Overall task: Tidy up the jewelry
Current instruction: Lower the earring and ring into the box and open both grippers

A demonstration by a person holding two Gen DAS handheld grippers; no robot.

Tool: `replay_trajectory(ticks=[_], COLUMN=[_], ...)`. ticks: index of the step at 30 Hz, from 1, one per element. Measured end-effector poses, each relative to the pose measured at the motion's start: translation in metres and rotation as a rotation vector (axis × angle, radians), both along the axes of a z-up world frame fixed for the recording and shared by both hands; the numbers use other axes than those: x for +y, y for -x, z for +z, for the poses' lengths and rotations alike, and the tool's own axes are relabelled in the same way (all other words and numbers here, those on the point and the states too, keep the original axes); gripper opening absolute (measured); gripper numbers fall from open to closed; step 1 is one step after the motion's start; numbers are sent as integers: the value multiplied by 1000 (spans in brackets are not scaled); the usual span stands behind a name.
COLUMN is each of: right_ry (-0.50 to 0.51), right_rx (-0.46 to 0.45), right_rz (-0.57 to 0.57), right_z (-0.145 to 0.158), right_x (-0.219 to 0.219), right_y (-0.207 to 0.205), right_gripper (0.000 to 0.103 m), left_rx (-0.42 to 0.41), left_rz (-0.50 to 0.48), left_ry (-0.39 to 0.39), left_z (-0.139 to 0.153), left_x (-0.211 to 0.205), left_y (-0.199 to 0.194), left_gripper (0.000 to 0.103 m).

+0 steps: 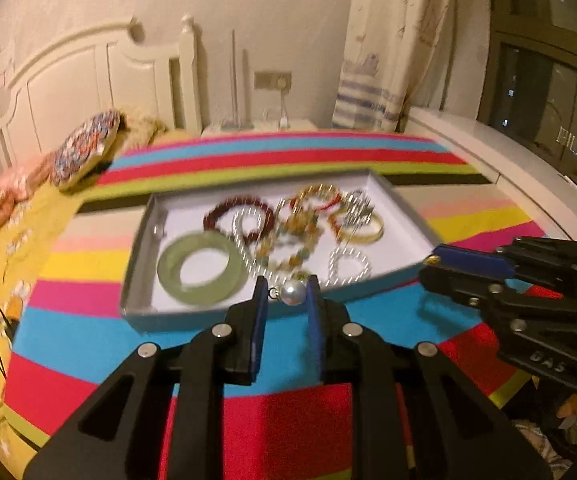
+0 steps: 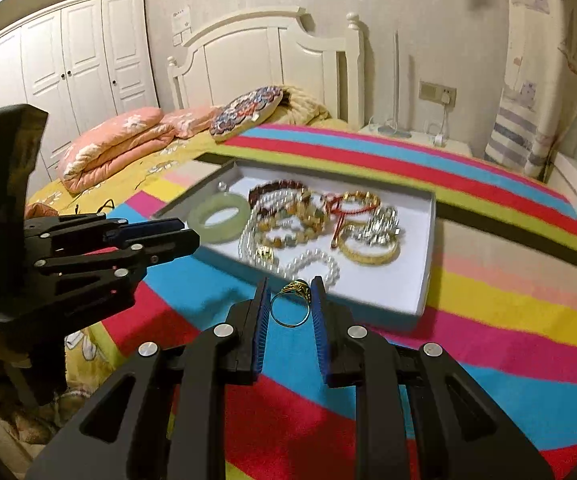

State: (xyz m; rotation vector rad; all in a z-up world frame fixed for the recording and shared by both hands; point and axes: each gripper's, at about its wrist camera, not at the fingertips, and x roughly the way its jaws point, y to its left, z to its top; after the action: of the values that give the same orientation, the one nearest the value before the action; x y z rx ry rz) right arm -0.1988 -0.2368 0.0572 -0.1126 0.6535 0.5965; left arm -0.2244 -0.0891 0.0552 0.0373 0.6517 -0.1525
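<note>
L gripper (image 1: 287, 294) is clamped on a pearl (image 1: 291, 293) w/ a small metal loop, held just above the tray's (image 1: 140, 240) near edge. R gripper (image 2: 289, 300) is clamped on a gold ring (image 2: 291, 307), also near that edge. Tray sits on a striped blanket (image 2: 488, 312), holding a jade bangle (image 1: 200, 267), bead bracelets, pearl strands, and a gold bangle (image 2: 368, 250).
</note>
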Motion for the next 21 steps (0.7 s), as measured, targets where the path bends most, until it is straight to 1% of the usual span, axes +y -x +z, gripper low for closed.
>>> replay_trajectory(ticks=[3,9,17,21], right_ry=[9,21,20,11], right_rx=[-26,-45,-39,-27], right_rz=[-3,-18,-60,-79], right_z=[7,12,10,6], right_x=[2,3,-4,-7], right_y=[-2,-15,-38,-49], right_gripper=[20,20,20,20], left_rx=[-31,-50,-31,-27], left_rz=[-13,-26,-22,-21], left_ry=[-10,-29,-14,-15], left_z=[14,28,28,25], left_x=[-6,-15,-21,-27], left_y=[-1,-20,-52,-62], left_gripper=[19,19,19,19])
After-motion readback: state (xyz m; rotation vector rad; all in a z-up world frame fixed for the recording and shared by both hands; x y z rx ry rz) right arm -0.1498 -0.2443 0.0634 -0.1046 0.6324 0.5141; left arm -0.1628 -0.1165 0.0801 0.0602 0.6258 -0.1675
